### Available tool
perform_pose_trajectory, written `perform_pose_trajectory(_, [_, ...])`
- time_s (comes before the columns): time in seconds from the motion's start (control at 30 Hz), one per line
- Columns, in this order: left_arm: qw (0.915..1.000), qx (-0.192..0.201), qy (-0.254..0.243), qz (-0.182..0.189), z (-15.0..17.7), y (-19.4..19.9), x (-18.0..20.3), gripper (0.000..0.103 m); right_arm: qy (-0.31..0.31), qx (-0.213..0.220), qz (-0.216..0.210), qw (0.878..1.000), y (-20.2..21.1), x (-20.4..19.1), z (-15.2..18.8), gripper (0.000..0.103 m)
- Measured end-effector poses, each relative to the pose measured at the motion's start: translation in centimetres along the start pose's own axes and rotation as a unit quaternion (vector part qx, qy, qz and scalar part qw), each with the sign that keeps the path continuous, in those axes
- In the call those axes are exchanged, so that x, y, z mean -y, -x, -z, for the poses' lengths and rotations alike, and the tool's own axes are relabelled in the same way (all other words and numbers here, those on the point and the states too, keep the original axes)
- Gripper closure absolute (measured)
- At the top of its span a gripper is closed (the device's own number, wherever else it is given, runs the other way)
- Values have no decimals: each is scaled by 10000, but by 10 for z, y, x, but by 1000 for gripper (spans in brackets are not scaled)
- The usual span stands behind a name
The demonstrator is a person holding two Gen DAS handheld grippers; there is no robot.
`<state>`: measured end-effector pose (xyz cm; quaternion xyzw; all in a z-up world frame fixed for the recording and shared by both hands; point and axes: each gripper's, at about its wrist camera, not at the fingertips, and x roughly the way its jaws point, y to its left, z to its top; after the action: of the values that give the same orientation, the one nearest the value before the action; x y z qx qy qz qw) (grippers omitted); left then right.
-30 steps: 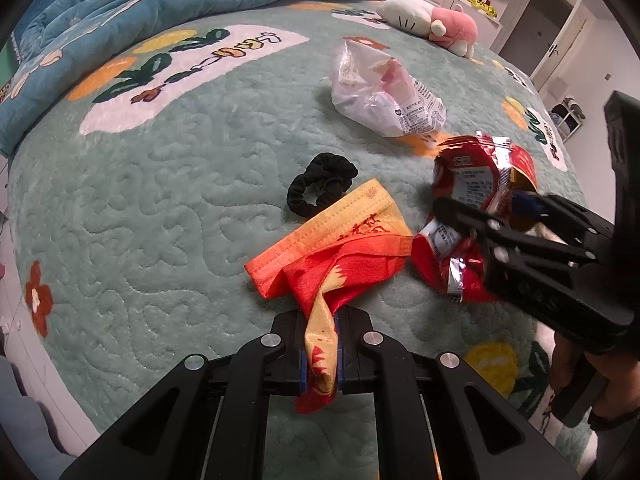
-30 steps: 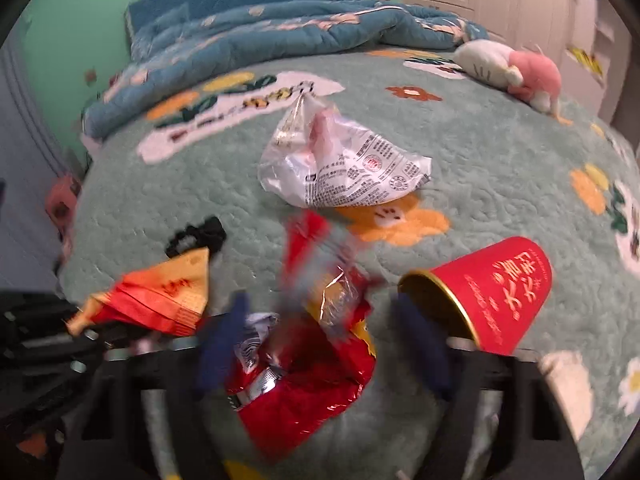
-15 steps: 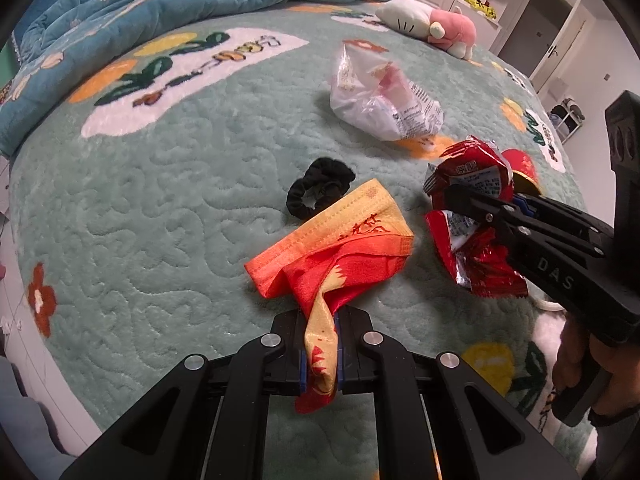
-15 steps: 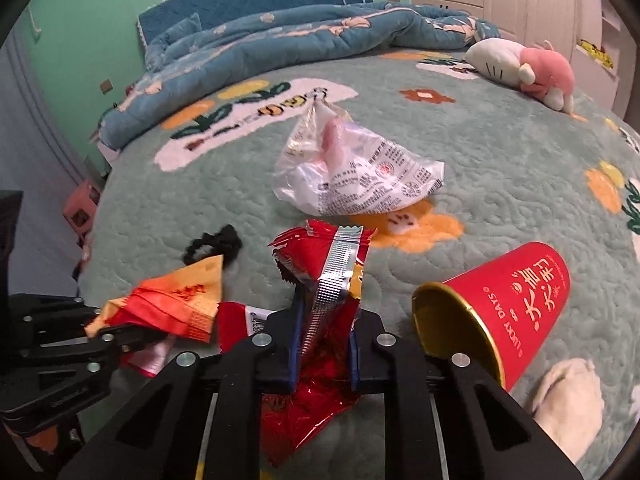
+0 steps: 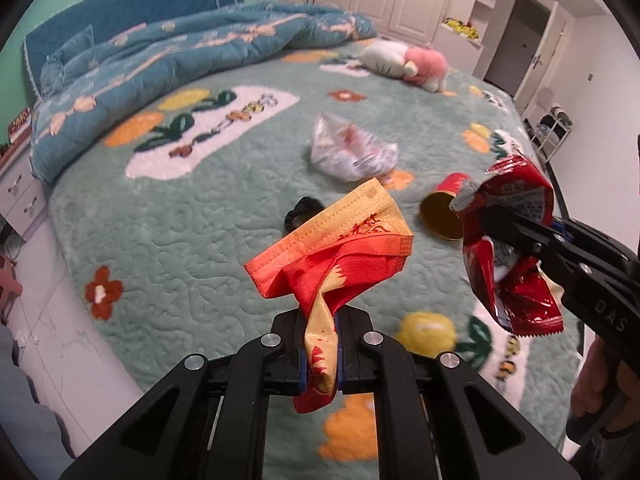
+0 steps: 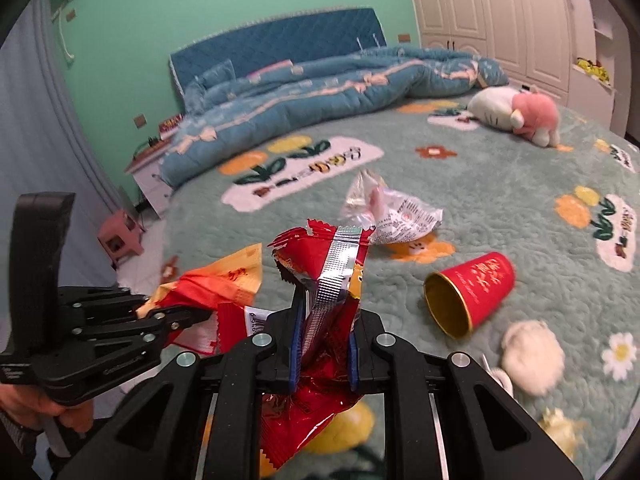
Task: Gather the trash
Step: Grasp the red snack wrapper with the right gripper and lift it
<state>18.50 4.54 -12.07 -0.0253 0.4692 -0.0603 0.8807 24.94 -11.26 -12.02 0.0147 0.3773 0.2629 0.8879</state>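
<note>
Partly behind left tongs (image 5: 320, 354) clamping orange mask (image 5: 340, 240), black scrunchie (image 5: 298, 210); right tongs (image 6: 322, 344) clamping red wrapper (image 6: 320, 280).

We see a green wall (image 6: 248, 0) far back, white wardrobes (image 6: 500, 12) at far right, a bed (image 5: 240, 200) with blue headboard (image 6: 280, 56), a pink stool (image 6: 120, 238) on the left floor.

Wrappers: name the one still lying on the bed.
The crinkled white plastic wrapper; the orange-red one and the shiny red one are gripped.
</note>
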Motion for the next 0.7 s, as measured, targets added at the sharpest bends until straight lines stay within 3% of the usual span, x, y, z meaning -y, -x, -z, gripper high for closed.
perform_pose_trajectory(0.37, [9967,420,-617,316,17,56,65,93,-259,637,309,9972,117,7,34,85])
perform_pose_trajectory(0.7, [9856,558,-1400,772,23,71,143,93,-788,1145,831,9868,201,47,73,85])
